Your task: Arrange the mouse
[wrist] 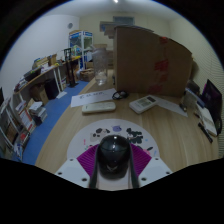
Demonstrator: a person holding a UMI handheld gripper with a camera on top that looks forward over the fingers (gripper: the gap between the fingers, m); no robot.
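The claw (pixel 113 165) reaches forward over a light wooden table (pixel 150 130), and a black mouse (pixel 113 153) sits right between its two fingers. The magenta pads (pixel 141 160) flank the mouse on either side and appear to press against its flanks, so the claw is closed about as far as the width of the mouse allows and seems to have hold of it. The mouse's rounded glossy back faces the camera, and its front points away along the fingers. Whether the mouse is lifted clear of the table or resting on it cannot be told from this view.

Just ahead of the fingers a few small dark bits (pixel 114 128) lie scattered on the tabletop. Farther on, a white keyboard (pixel 99 104) lies across the table, with a small dark object (pixel 120 95) just beside its right end. To the right of that sits a white remote-like device (pixel 144 103), set at an angle. Behind these stands a large brown cardboard box (pixel 150 62), its flaps open. At the table's right edge a laptop (pixel 211 98) stands open with its screen dark, and some papers (pixel 206 120) lie near it.

On the left, beyond the table, shelves (pixel 30 95) crowded with goods run along a blue floor (pixel 40 135).
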